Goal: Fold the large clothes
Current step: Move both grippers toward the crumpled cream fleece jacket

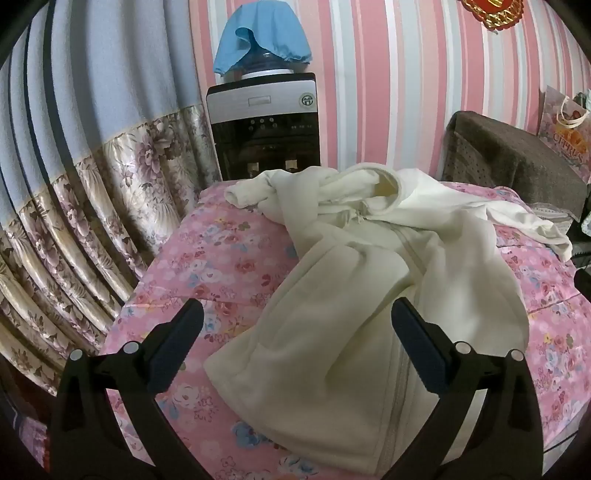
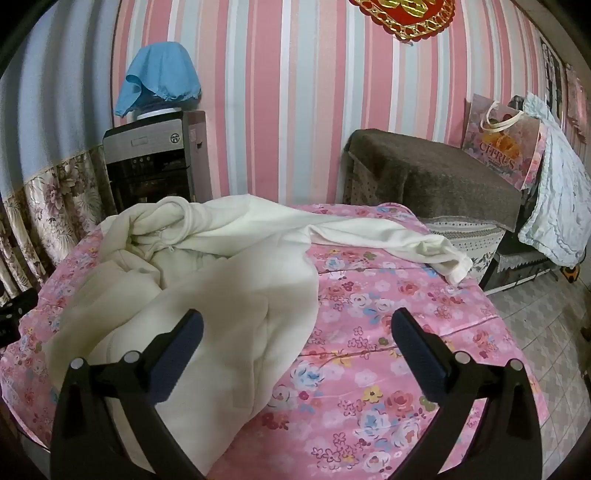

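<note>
First, spread the crumpled hoodie [image 1: 354, 295] flat on the floral worktop [image 2: 388, 369]. Both your left tool [image 1: 297, 345] and right tool [image 2: 297, 345] hang wide and empty. I'd pinch the hem corners first, then pull outward.

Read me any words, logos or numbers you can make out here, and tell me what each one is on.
"CITRUS": on the pink gift bag beside the wall.
Round logo on the water dispenser: too small to read.
Red and gold wall ornament: cut off, unreadable.
</note>
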